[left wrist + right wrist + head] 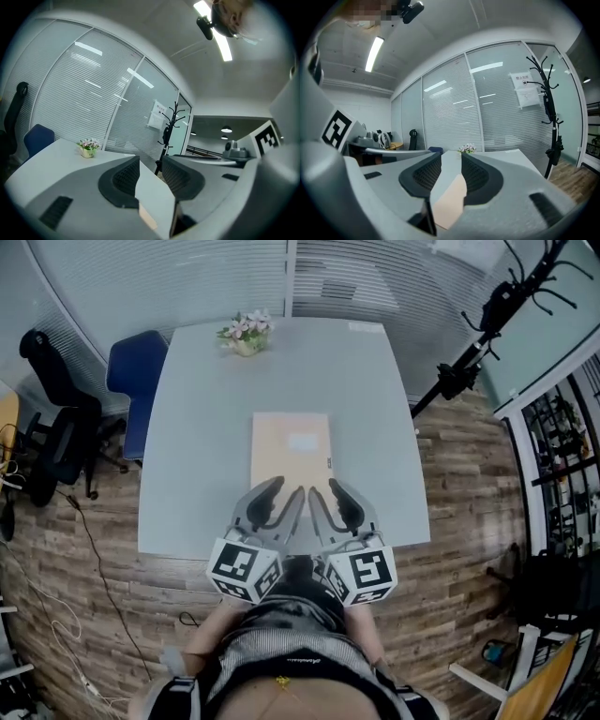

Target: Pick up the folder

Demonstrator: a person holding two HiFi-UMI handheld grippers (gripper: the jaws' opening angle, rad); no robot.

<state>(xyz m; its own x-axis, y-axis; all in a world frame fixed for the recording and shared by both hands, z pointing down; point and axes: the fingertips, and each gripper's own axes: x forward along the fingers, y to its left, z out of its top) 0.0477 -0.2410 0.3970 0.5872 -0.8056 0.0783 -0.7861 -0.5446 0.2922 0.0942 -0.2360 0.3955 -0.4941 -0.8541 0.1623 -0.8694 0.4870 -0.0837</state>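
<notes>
Lying flat on the table [187,427], the tan folder [291,446] looked thin, light, floppy, probably best pinched at its near edge, where left gripper [283,491] and right gripper [324,489] had jaws apart, empty.

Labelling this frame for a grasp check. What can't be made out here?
- Near edge of the folder: head view, covered by the tips of the left gripper and right gripper; contact unclear.
- Its white label: print too small.
- The notice on the glass wall, left gripper view: too small to read.
- Person's hands: head view, hidden beneath the marker cubes.
</notes>
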